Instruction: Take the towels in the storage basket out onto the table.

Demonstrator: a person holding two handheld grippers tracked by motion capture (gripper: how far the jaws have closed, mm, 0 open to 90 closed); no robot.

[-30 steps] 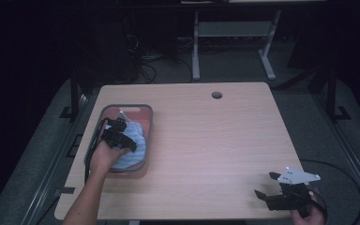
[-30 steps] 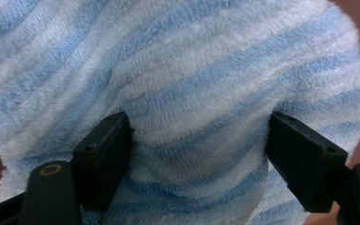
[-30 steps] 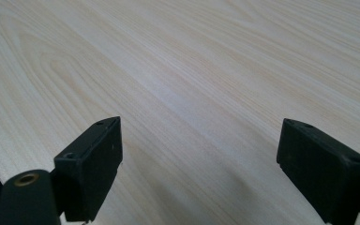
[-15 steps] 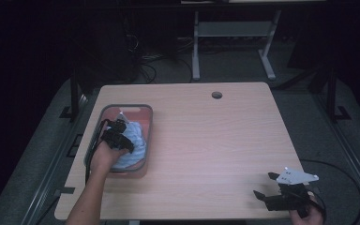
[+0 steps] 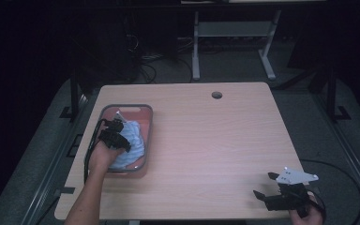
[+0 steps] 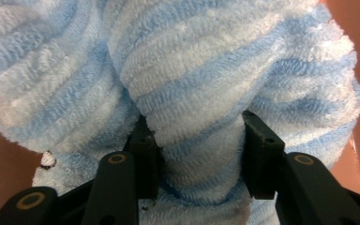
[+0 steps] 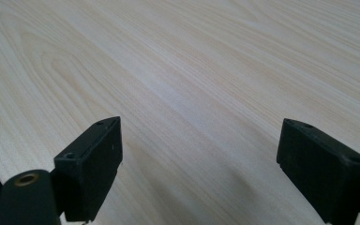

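Observation:
A blue-and-white striped towel (image 5: pixel 135 137) lies bunched in a grey-rimmed tray (image 5: pixel 125 108) at the table's left side. My left gripper (image 5: pixel 116 125) reaches down into the tray from the near side. In the left gripper view the towel (image 6: pixel 206 61) is right in front of the camera. A thick fold is squeezed between the two black jaws of the left gripper (image 6: pixel 199 150), which is shut on it. My right gripper (image 5: pixel 264 184) hovers low over the bare wood near the front right corner. Its jaws point left and stand wide apart, holding nothing (image 7: pixel 199 164).
The wooden table (image 5: pixel 215 140) has a round cable hole (image 5: pixel 217 95) near its far edge. A white desk frame (image 5: pixel 229 42) and cables stand on the dark floor beyond. A black cable (image 5: pixel 90 154) trails from the left gripper along the tray's left side.
The right gripper has drifted slightly toward the front edge of the table. The left gripper stays on the towel in the tray with almost no movement.

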